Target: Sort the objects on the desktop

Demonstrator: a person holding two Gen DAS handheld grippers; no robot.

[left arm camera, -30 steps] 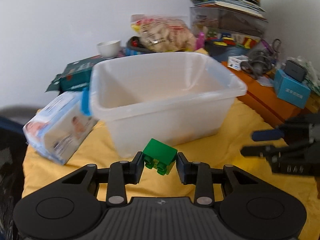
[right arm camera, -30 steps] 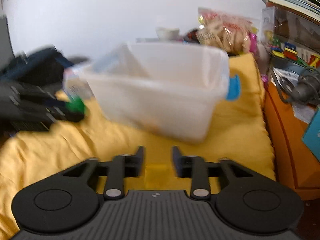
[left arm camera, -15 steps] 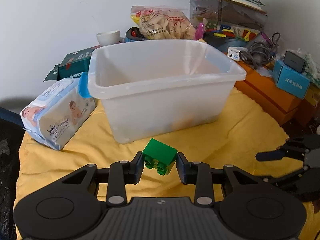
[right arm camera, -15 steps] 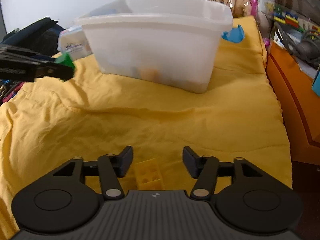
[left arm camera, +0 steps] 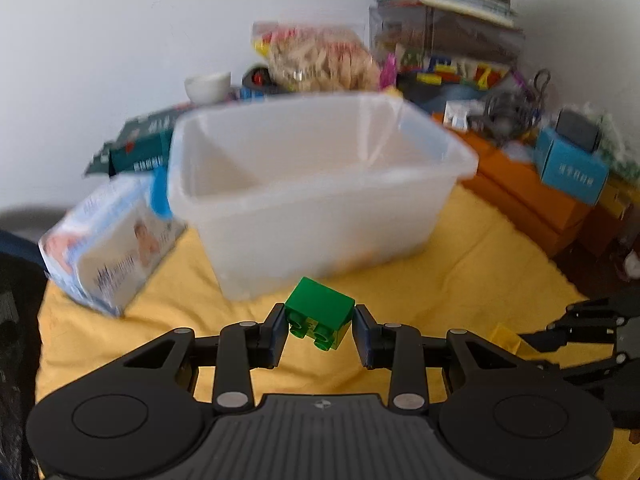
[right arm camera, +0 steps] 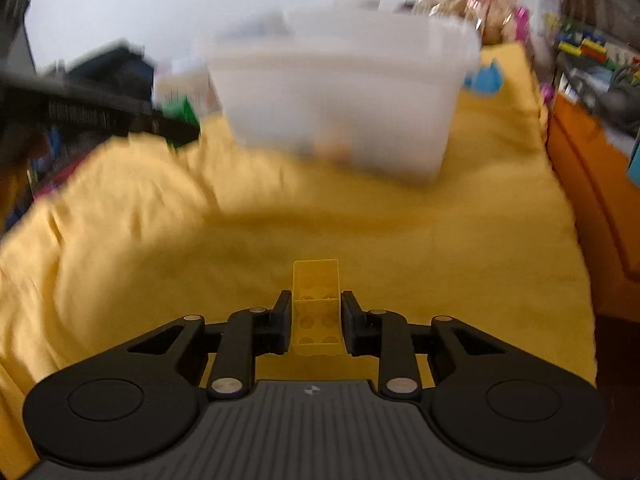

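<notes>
both grippers clamped, left gripper (left arm camera: 319, 322) on green block (left arm camera: 320, 312), right gripper (right arm camera: 314, 318) on yellow block (right arm camera: 315, 308), next looks like a carry over the bin (left arm camera: 320, 196).

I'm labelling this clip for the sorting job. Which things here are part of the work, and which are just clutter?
Part of the job:
- green block in the left gripper
- yellow block in the right gripper
- clear plastic bin

Just lying about:
- wipes pack
- snack bag
- white cup
- blue box
- tangled cables
</notes>
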